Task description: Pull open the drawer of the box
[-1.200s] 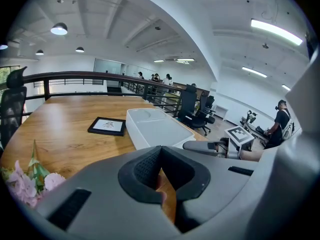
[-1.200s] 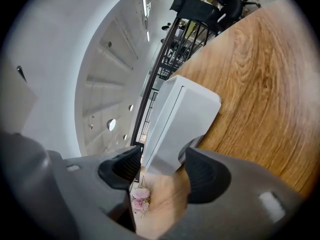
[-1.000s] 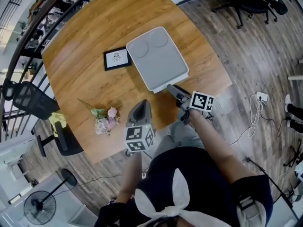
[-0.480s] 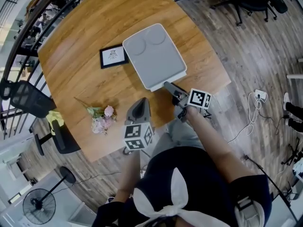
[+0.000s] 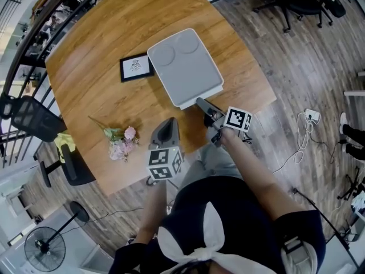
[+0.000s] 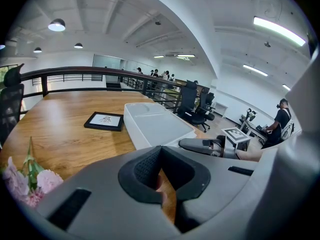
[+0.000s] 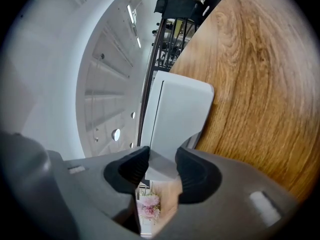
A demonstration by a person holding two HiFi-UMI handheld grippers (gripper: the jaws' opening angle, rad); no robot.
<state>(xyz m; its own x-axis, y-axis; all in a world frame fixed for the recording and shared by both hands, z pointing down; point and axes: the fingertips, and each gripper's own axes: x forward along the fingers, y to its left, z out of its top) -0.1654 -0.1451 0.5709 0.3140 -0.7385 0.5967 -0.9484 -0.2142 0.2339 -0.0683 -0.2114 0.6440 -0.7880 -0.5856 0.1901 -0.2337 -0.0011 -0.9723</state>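
Right gripper view: right gripper (image 7: 162, 152) jaws just closing, now clamping drawer lip (image 7: 159, 167) of box (image 7: 182, 109); drawer not yet pulled. Left gripper (image 6: 160, 150) jaws together, empty.

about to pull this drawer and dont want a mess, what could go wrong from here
1. The right claw, whose jaws have just been closing, pinches only the edge of the drawer front; it could slip off when pulled.
2. Nothing steadies the box: the left claw hovers apart from it, so the box may slide toward the near table edge instead of opening.
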